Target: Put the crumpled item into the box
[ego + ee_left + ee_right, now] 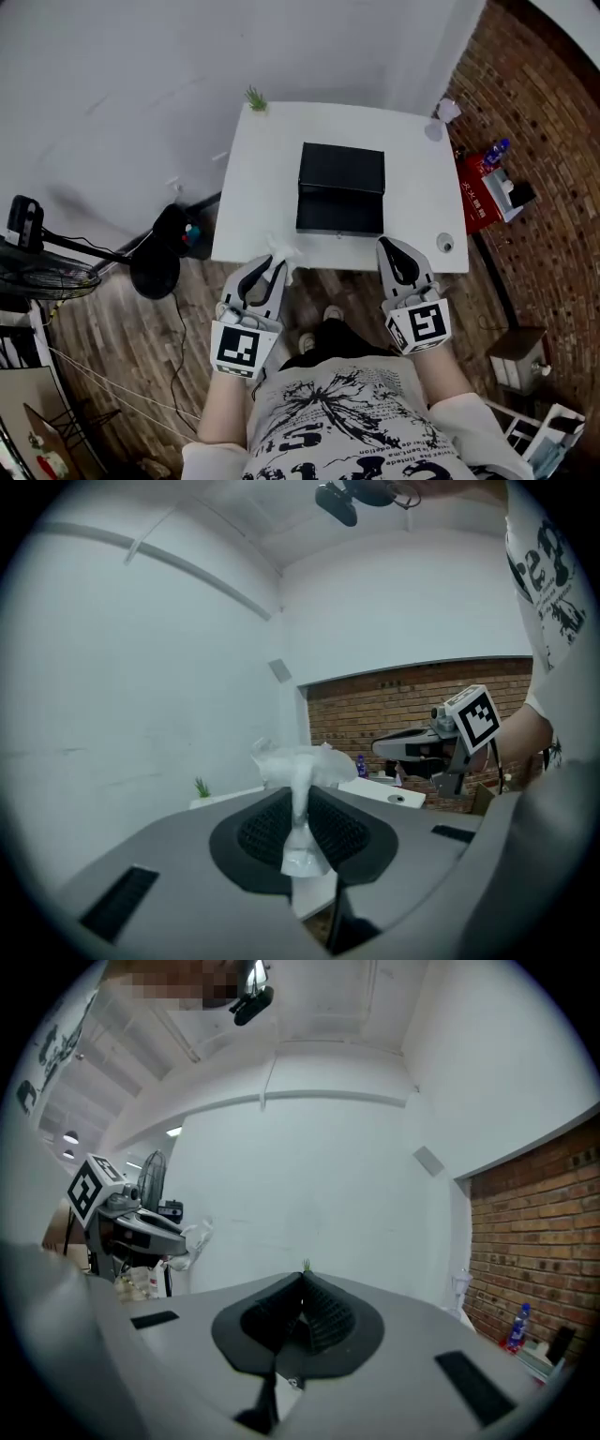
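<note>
An open black box (pixel 340 187) stands in the middle of the white table (pixel 262 178). A white crumpled item (pixel 284 251) is pinched between the jaws of my left gripper (pixel 274 266), at the table's near edge and left of the box. In the left gripper view the crumpled item (pixel 300 794) runs up between the pads and fans out above the tips of the left gripper (pixel 301 808). My right gripper (pixel 395 249) hovers at the near edge by the box's right front corner. In its own view the right gripper (pixel 302 1288) is shut with nothing in it.
A small green plant (pixel 255 97) stands at the table's far left corner. A small round object (pixel 445 244) lies near the front right corner. A fan (pixel 47 272) and a black stool (pixel 159 253) stand on the floor at left. A brick wall (pixel 553 187) lies right.
</note>
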Demonstrator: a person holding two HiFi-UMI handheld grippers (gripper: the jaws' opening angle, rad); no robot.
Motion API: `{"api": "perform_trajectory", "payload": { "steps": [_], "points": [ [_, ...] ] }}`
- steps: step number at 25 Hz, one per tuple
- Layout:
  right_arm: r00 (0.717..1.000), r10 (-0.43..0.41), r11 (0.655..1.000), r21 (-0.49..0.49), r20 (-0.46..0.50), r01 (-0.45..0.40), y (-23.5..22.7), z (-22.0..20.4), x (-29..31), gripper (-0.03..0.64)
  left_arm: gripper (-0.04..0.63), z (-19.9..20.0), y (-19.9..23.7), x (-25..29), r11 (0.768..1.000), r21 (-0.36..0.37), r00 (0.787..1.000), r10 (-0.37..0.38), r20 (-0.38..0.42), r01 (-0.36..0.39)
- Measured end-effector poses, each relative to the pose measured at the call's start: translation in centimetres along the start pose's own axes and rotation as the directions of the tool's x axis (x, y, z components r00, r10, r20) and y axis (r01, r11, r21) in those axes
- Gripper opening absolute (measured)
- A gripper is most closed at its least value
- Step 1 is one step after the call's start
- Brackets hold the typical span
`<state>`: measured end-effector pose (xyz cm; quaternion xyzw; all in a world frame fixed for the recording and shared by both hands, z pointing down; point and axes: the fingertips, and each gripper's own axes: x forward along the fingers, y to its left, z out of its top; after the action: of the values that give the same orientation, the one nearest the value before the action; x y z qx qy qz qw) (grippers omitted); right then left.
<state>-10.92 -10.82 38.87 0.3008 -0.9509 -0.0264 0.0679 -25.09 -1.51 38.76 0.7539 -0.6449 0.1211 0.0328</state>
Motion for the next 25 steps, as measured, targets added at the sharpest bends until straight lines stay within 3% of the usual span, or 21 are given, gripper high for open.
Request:
{"api": "perform_trajectory", "payload": {
  "steps": [7, 12, 17, 25],
  "points": [
    [0.997, -0.056, 0.997, 0.042, -0.049, 0.058, -5.7, -2.2, 3.8, 0.015, 0.066, -0.8, -0.6, 9.3, 0.988, 0.055, 0.983, -0.138, -0.122, 0.146],
    [0.995, -0.069, 0.995, 0.063, -0.076, 0.074, -9.6, -3.6, 6.8, 0.015, 0.066, -3.1, -1.6, 16.3, 0.956, 0.099, 0.942, -0.249, -0.225, 0.276],
    [0.992, -0.055, 0.994, 0.083, -0.117, 0.065, -12.4, -6.0, 8.9, 0.015, 0.066, -6.7, -3.1, 22.3, 0.91, 0.15, 0.883, -0.319, -0.345, 0.387],
    [0.984, -0.062, 0.99, 0.115, -0.168, 0.082, -16.9, -10.4, 10.8, 0.015, 0.066, -13.5, -4.9, 28.2, 0.831, 0.124, 0.741, -0.404, -0.537, 0.543]
  ]
}}
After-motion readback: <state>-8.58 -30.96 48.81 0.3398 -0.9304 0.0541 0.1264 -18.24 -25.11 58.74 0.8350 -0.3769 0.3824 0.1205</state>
